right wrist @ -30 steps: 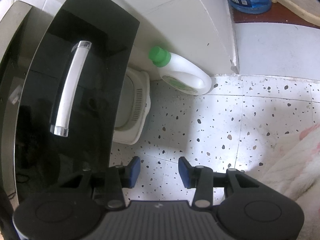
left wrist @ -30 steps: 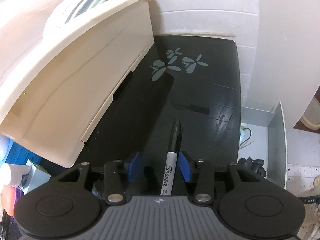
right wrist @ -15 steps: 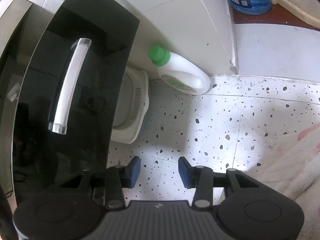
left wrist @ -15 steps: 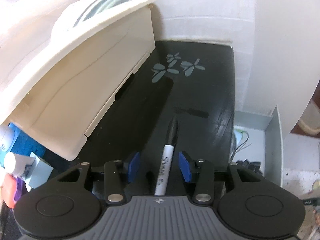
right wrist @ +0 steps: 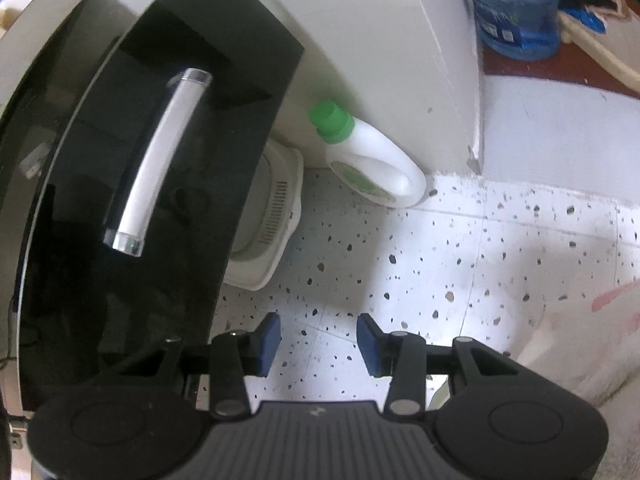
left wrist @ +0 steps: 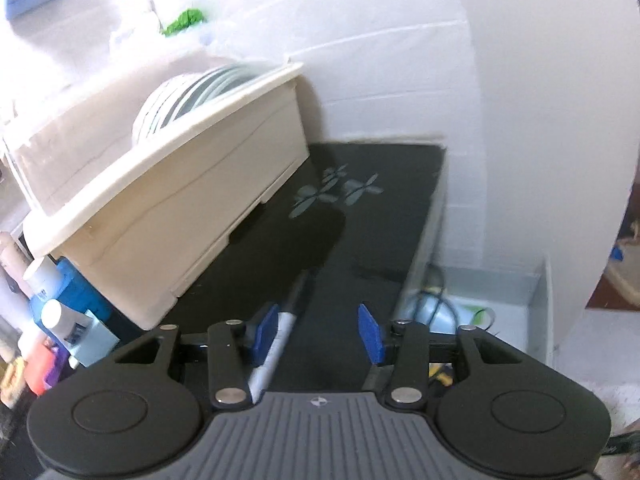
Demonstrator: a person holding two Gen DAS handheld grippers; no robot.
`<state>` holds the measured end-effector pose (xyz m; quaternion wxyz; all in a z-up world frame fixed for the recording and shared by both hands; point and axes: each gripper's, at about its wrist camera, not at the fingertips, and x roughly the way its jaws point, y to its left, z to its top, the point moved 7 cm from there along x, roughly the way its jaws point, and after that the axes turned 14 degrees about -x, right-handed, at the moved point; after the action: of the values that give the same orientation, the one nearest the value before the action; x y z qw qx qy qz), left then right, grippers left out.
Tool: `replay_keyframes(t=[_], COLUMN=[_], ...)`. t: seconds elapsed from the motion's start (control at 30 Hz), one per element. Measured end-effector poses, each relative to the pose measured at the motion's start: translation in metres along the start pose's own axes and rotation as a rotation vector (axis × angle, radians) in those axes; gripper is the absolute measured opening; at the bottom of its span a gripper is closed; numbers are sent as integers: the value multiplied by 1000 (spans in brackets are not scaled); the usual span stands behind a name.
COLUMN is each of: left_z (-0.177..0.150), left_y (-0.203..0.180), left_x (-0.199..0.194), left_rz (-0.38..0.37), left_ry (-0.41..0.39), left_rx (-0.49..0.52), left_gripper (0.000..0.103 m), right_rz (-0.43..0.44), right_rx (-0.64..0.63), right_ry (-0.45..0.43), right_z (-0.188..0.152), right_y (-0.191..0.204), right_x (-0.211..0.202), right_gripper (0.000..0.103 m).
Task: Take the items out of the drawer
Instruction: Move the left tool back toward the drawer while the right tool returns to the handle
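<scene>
A: What is recorded on the left wrist view, from left to right?

B: Bottles (left wrist: 52, 316) and small containers are seen at 9 o'clock. A cream bin (left wrist: 172, 216) with plates (left wrist: 188, 92) on edge is noted at 10 o'clock, set on a black top (left wrist: 360, 240) printed with pale flowers. The marker (left wrist: 280, 332) is seen lying on that top at 7 o'clock of the left gripper (left wrist: 318, 334), against the left pad. The jaws have just been opening and are apart; the right pad is clear of the marker, so no clamping is shown. The open drawer (left wrist: 536, 300) is noted at 3 o'clock, with cables inside.

A: And the right wrist view?

B: A black drawer front (right wrist: 120, 200) with a silver handle (right wrist: 156, 160) is recorded at 9 to 10 o'clock. A white basket (right wrist: 272, 220) is seen on the speckled floor (right wrist: 480, 260) just beside it. A white jug (right wrist: 372, 160) with a green cap leans on the wall at 12 o'clock. A blue water bottle (right wrist: 516, 4) is noted at 1 o'clock. The right gripper (right wrist: 318, 344) is held over the floor, jaws apart, with nothing between them.
</scene>
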<state>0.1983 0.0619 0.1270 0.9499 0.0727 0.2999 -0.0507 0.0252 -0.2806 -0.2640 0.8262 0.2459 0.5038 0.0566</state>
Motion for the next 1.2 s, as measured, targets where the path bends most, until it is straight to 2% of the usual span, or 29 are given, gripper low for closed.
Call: replay_keyframes(t=[0.07,0.2,0.37,0.47,0.6,0.8,0.93,1.03,1.13,1.17,1.2], left_z=[-5,-20,-45,-66,-91,-120,-139,-155,-171,-176,-180], left_y=[-13,-42,-69,-81,-88,-96,-95,-92,-85,-83,-81], left_x=[-11,-33,-53,-55,-49,-35,-33,-31,-30,-29,-28], left_rz=[-16,-54,-145,-142,-164,-159,-122,-100,-91,-89,-81], left_ry=[-33,-96,-97,-95,-43,57,24,34,27,23,26], left_rx=[-1,20,-5,16,-25,-44,-75,-87,-138,-153,-161], left_gripper=[72,88,89,89,89,89,89,99,99,99,99], right_rz=[10,33,43,48,54,73,95,111,111,108,106], right_rx=[-10,-27,-61,-74,-80,-78,-85,-105,-147,-159,-172], right_ry=[-19,-62,-93,-100,-106,-115,-129,-146,-170,-180,-190], right_z=[3,11,16,17,18,20,22,25,29,31,33], right_y=[3,9,16,18,19,21,26,34,44,47,50], right_x=[-3,-9,-15,-16,-15,-15,-20,-28,-39,-43,-48], right_gripper=[41,41,41,41,41,41,41,41,42,45,53])
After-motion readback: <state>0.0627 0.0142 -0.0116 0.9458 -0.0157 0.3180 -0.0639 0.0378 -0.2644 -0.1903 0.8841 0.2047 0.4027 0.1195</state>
